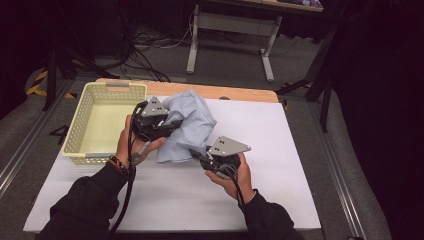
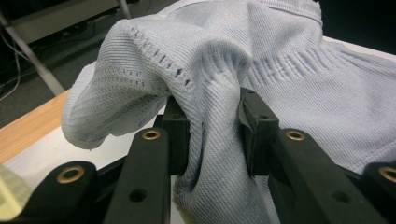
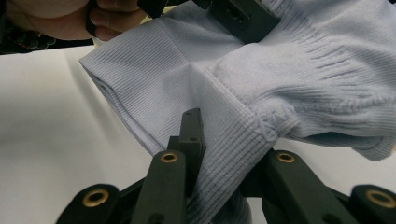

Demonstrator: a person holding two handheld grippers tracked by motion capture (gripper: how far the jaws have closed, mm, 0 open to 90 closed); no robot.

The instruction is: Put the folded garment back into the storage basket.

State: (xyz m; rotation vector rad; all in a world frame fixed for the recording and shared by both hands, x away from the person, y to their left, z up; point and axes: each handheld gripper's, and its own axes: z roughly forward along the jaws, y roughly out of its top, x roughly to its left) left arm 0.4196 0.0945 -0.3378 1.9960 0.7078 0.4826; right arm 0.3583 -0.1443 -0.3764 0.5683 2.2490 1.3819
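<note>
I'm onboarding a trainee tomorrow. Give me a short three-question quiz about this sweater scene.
1. True or false: both grippers grip the sweater.
2. What stands left of the sweater? A) basket B) bucket C) box
3. Fill in: the left gripper has pinched a ____ of knit fabric between its pads.

Key: 1 true, the right gripper is shut on it too. 2 A, the basket. 3 fold.

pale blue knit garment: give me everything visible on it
The pale blue knit garment looks like a soft sweater, with fine ribbing, a ribbed band along one edge and a row of small eyelet holes by a seam. It is bunched and folded, partly lifted off the white table, beside the cream basket. The left gripper pinches a thick fold; the right gripper clamps the ribbed edge.
</note>
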